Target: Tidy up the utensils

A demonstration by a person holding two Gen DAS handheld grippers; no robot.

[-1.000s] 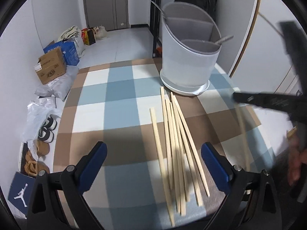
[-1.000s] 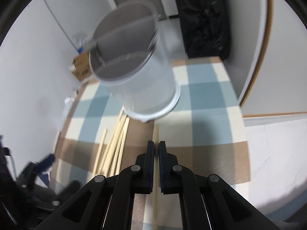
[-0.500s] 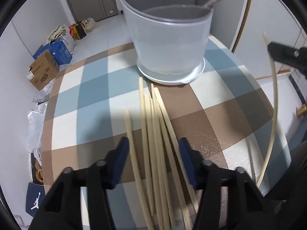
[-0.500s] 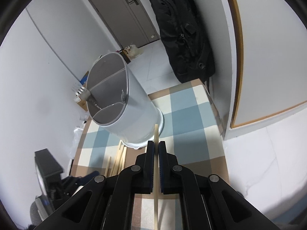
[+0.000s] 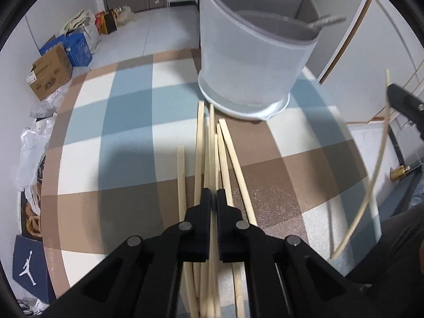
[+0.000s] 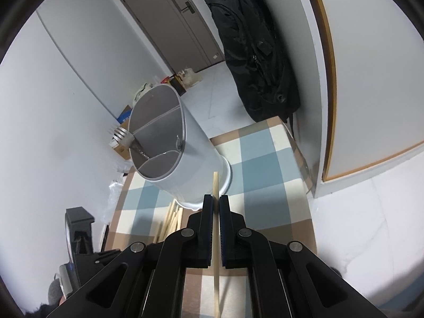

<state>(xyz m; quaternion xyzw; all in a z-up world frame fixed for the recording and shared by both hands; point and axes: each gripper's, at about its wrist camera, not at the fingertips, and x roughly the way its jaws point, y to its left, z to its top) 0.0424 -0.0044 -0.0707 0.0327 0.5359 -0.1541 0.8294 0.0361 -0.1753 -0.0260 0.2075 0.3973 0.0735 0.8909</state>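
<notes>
Several wooden chopsticks [image 5: 220, 159] lie in a loose bundle on the checked tablecloth [image 5: 127, 111], pointing at a white utensil holder [image 5: 251, 53] with grey compartments. My left gripper [image 5: 214, 194] is shut on one chopstick of the bundle, low over the table. My right gripper [image 6: 216, 201] is shut on a single chopstick [image 6: 216, 225] and holds it in the air, above and to the right of the holder [image 6: 169, 143]. That chopstick also shows in the left wrist view [image 5: 371, 180]. A fork [image 6: 124, 137] stands in the holder.
The table's right edge [image 6: 299, 159] runs along a wall with a black backpack [image 6: 259, 53]. Boxes and bags [image 5: 53, 69] sit on the floor to the left. A handle [image 5: 328, 21] sticks out of the holder.
My left gripper moved forward over the bundle and closed from wide open onto a chopstick. My right gripper rose with its chopstick, up and away from the table.
</notes>
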